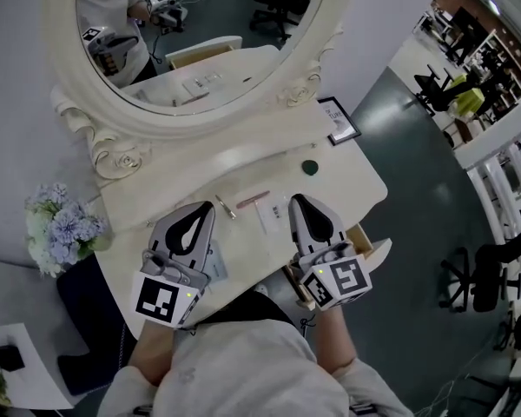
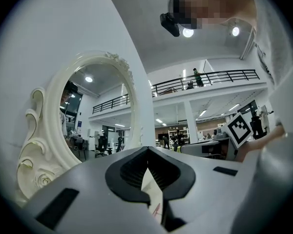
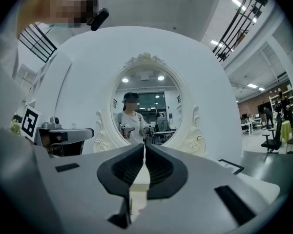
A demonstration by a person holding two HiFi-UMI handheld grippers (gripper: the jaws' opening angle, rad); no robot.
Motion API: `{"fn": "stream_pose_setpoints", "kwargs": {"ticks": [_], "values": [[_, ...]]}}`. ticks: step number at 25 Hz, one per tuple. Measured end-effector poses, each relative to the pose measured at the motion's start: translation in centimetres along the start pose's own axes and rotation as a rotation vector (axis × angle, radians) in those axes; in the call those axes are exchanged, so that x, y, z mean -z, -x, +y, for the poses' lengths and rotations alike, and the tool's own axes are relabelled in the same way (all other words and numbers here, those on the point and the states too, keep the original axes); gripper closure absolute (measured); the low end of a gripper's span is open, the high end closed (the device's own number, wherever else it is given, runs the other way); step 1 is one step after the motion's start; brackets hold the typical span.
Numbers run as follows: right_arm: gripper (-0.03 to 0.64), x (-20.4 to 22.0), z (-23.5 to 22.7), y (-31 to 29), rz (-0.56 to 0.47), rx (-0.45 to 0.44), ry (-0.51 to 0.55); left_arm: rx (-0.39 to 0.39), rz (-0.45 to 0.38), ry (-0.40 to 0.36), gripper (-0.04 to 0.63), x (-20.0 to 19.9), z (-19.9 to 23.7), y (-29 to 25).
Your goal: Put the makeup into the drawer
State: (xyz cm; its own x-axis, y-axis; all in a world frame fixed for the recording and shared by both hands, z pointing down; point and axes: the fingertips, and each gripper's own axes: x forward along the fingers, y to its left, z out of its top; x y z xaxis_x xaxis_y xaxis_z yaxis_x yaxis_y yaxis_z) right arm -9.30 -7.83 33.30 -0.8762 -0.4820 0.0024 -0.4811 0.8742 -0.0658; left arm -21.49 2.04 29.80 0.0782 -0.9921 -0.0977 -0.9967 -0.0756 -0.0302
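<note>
Low in the middle of the head view, the left gripper (image 1: 208, 207) and right gripper (image 1: 295, 200) hover side by side over the cream-white vanity table (image 1: 365, 185). Each has its fingers pressed together at the tips with nothing between them, as both gripper views show (image 2: 147, 150) (image 3: 144, 146). The makeup lies on the table between and just beyond the tips: a slim pinkish stick (image 1: 253, 200), a small silvery tube (image 1: 225, 207) and, further up, a dark green round pot (image 1: 310, 168). The pale wooden drawer (image 1: 363, 235) stands open at the table's lower right edge, beside the right gripper
</note>
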Motion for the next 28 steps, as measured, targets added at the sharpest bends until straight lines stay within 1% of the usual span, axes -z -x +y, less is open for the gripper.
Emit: {"fn": "stream_pose_setpoints", "kwargs": {"ticks": [2, 3, 5, 7, 11, 13, 21, 28], "values": [[0.592, 1.1, -0.2, -0.7, 0.031, -0.006, -0.002, 0.008, 0.056, 0.015, 0.581, 1.4, 0.0, 0.0], [0.592, 1.7, -0.2, -1.1, 0.049, -0.011, -0.003, 0.007, 0.059, 0.020, 0.581, 1.6, 0.0, -0.2], [0.592, 3.0, -0.2, -1.8, 0.090, -0.021, -0.005, -0.003, 0.017, 0.025, 0.581, 1.2, 0.3, -0.7], [0.592, 4.4, -0.2, -2.6, 0.136, -0.029, -0.011, -0.005, 0.017, 0.027, 0.581, 1.4, 0.5, -0.8], [0.592, 7.5, 0.0, -4.2, 0.226, -0.049, -0.039, 0.005, 0.122, 0.035, 0.581, 3.6, 0.8, -0.5], [0.592, 9.1, 0.1, -4.7, 0.273, -0.058, -0.060, 0.004, 0.157, 0.046, 0.581, 4.5, 0.8, -0.4], [0.592, 15.7, 1.0, -5.6, 0.461, -0.097, -0.076, -0.017, 0.202, 0.096, 0.581, 6.8, 1.2, 0.0], [0.591, 20.0, 2.5, -6.4, 0.604, -0.160, -0.058, -0.036, 0.219, 0.111, 0.581, 7.6, 1.7, 0.4]]}}
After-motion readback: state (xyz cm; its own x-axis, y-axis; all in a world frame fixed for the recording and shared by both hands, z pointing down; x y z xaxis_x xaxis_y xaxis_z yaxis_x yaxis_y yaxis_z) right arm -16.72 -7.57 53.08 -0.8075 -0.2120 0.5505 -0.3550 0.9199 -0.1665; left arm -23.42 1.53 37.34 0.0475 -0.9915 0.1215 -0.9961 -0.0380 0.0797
